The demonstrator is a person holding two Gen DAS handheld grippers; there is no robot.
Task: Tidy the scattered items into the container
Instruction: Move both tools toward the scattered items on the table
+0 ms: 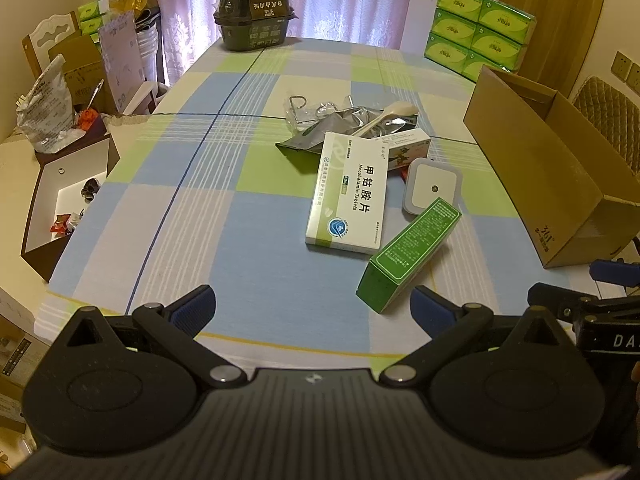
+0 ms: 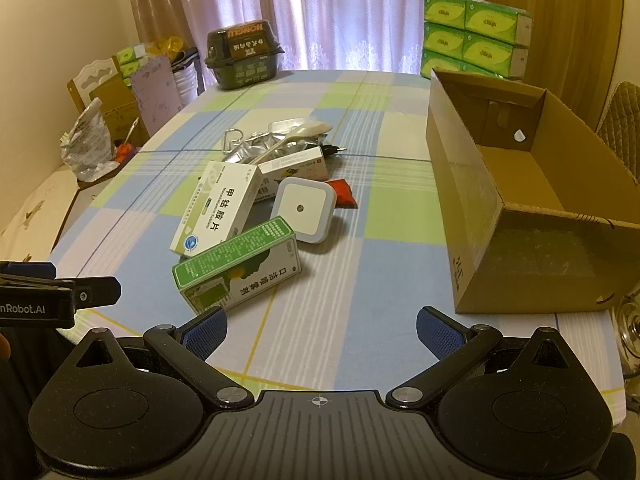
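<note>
Green carton (image 2: 236, 268) lies flat on the checked-cloth worktop (image 2: 392, 280) at the near end of the pile, long axis running near-left to far-right, its far end beside the square white night light (image 2: 305, 209). Open corrugated cardboard box (image 2: 520, 184) stands at right, empty inside. Left gripper (image 1: 313, 306) and right gripper (image 2: 322, 330): fingers apart, holding nothing.

White medicine box (image 1: 349, 192) — "Mecobalamin Tablets"; dark tub (image 1: 253, 14) — "HONGLU", upside down; cardboard box (image 1: 548, 184) — "361°".

Blue-green checked tablecloth (image 2: 360, 184), brown cardboard box (image 2: 476, 216), green carton (image 1: 408, 254), white-green tablet box (image 1: 348, 192)
</note>
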